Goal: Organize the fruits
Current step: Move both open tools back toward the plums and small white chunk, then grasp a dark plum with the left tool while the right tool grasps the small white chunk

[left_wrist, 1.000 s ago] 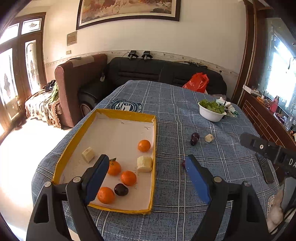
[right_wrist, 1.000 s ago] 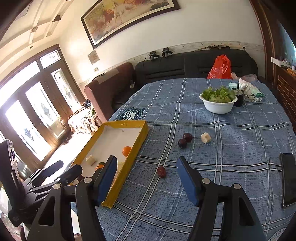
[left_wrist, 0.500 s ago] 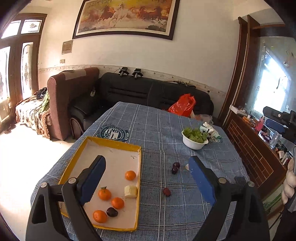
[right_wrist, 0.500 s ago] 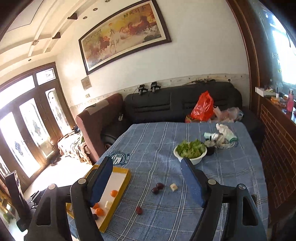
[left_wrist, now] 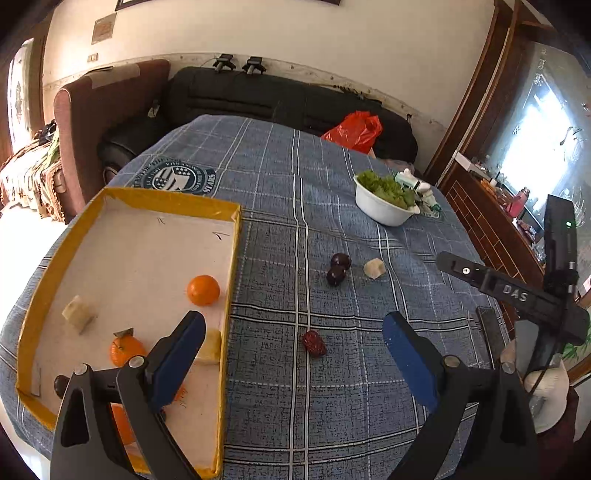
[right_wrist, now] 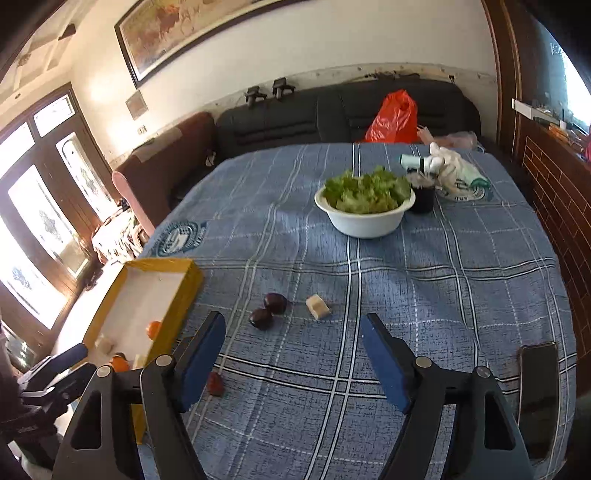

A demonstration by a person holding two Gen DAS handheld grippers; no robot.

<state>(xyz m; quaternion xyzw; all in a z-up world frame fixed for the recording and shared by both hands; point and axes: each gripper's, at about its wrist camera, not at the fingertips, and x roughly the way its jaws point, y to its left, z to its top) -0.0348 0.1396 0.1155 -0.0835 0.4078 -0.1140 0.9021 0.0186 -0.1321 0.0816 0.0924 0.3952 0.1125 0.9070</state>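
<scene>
Oranges (left_wrist: 122,421) half hidden behind left gripper (left_wrist: 293,360), both grippers' jaws apart, empty.

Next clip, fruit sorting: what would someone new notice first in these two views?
First the yellow-rimmed tray at the table's left edge, holding oranges and pale fruit chunks. Then the strays on the blue checked cloth: two dark plums touching each other, a pale chunk beside them, and a red date nearer the camera. Both tongs, left and right, are open and empty above the table.

Black sofa (right_wrist: 343,110) against cream wall (left_wrist: 295,33); sunlit glass doors (right_wrist: 40,221) left.
</scene>
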